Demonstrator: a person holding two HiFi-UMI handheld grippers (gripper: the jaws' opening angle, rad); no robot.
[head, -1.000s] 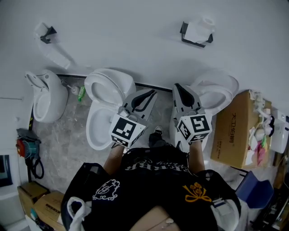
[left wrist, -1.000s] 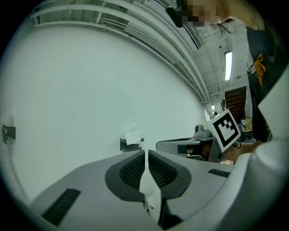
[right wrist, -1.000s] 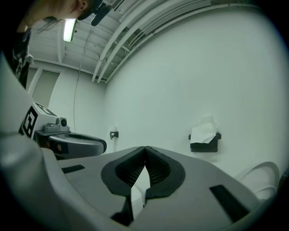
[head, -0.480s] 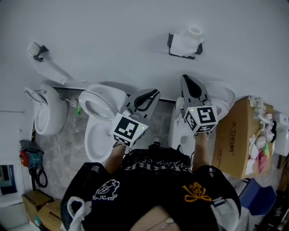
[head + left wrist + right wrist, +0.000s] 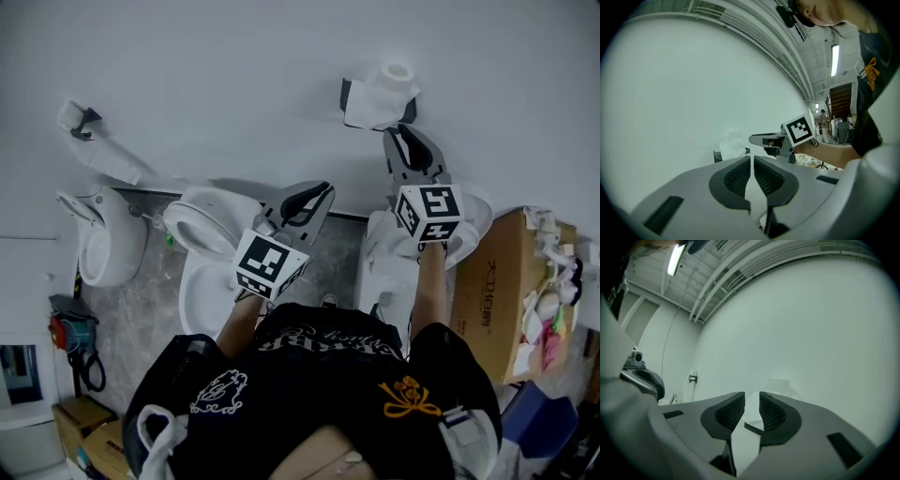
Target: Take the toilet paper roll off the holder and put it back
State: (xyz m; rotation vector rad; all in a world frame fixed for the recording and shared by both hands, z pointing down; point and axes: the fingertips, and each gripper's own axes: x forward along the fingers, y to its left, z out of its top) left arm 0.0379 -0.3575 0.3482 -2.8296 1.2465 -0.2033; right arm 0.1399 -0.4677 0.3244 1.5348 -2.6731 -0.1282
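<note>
The white toilet paper roll (image 5: 386, 86) sits on a black wall holder (image 5: 348, 95), with a loose sheet hanging in front. My right gripper (image 5: 403, 132) is raised just below the roll, tips close to it but apart from it. Its jaws are opening to a narrow gap with nothing between them. In the right gripper view the roll (image 5: 780, 384) shows faintly just beyond the right gripper (image 5: 751, 397). My left gripper (image 5: 322, 191) hangs lower, over the toilets, shut and empty. The left gripper view shows the roll (image 5: 732, 146) and the right gripper (image 5: 765, 139) ahead of the left gripper (image 5: 752, 161).
A second wall holder (image 5: 82, 121) with a trailing strip of paper is at the far left. White toilets (image 5: 208, 221) (image 5: 473, 204) and a smaller bowl (image 5: 108, 246) stand below the wall. A cardboard box (image 5: 504, 281) with clutter is at the right.
My right gripper has risen from over the right toilet up to just below the roll, and its jaws have parted slightly. The left gripper has stayed about where it was.
</note>
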